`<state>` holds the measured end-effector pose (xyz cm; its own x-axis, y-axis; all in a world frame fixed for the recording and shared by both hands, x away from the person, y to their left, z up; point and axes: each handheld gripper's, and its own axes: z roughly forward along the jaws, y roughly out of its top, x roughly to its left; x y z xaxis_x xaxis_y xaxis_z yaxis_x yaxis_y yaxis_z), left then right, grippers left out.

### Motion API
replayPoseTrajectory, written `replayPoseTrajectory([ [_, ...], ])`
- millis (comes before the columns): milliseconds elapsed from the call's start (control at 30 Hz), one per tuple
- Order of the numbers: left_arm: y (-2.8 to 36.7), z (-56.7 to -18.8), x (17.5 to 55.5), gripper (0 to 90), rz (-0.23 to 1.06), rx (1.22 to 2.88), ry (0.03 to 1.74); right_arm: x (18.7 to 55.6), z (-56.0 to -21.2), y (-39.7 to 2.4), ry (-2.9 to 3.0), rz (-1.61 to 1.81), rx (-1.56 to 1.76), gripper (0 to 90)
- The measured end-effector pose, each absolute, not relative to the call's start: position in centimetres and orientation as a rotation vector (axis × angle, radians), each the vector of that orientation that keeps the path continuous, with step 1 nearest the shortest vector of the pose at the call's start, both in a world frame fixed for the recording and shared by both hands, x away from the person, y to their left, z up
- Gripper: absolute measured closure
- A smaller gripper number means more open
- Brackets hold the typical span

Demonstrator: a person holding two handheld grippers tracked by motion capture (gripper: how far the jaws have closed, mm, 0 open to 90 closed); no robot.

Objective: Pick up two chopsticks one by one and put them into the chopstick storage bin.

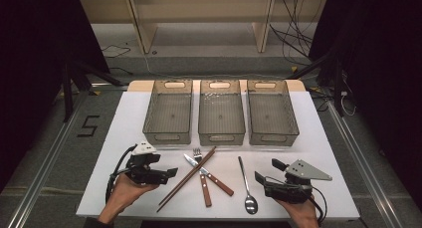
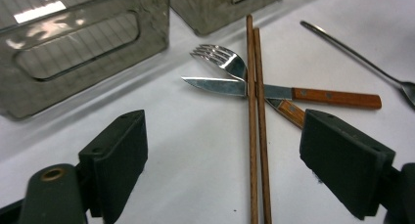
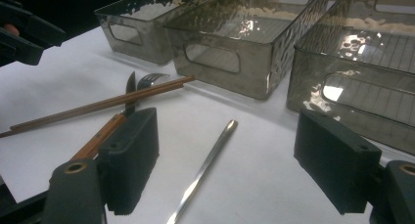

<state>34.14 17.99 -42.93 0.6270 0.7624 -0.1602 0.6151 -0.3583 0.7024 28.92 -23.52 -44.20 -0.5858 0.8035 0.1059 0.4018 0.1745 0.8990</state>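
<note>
1. Chopsticks (image 1: 186, 179): a wooden pair, side by side, lying slantwise on the white tabletop (image 1: 124, 123), tips toward the middle bin. They rest across the knife and fork. In the left gripper view they run straight up between the jaws.
2. Knife (image 1: 209, 175): steel blade, wooden handle, flat on the tabletop under the chopsticks, blade pointing left in the high view.
3. Fork (image 1: 201, 173): wooden handle, tines toward the bins, crossed with the knife and also under the chopsticks.
4. Spoon (image 1: 246, 184): all metal, lying alone to the right of the crossed pieces, bowl toward the near edge.
5. Left gripper (image 1: 169, 173): held in the person's hand, near-left on the tabletop, just beside the chopsticks. Jaws spread wide, nothing between them but the tabletop and the chopsticks beneath.
6. Right gripper (image 1: 266, 171): held near-right, beside the spoon's bowl end. Jaws parted wide, holding nothing.
7. Left bin (image 1: 168, 136), middle bin (image 1: 221, 136), right bin (image 1: 272, 136): three clear grey plastic bins with cut-out handles, in a row at the far side, nothing inside.
</note>
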Motion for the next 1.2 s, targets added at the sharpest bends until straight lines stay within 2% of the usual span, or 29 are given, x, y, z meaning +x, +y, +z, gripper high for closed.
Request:
replayPoseTrajectory([
  [400, 15.1, -42.9, 36.0, 29.9, 0.146, 2.316, 1.091, 28.9, -44.3, -23.4, 2.078, 1.388, 1.133, 25.4],
  [633, 14.1, -44.0, 36.9, 41.2, 0.085, 2.417, 1.097, 28.9, -44.3, -23.3, 2.084, 1.387, 1.13, 25.5],
  [1200, 12.3, -45.5, 37.3, 65.1, 0.031, 2.509, 1.054, 28.9, -44.3, -23.2, 2.096, 1.385, 1.131, 25.9],
])
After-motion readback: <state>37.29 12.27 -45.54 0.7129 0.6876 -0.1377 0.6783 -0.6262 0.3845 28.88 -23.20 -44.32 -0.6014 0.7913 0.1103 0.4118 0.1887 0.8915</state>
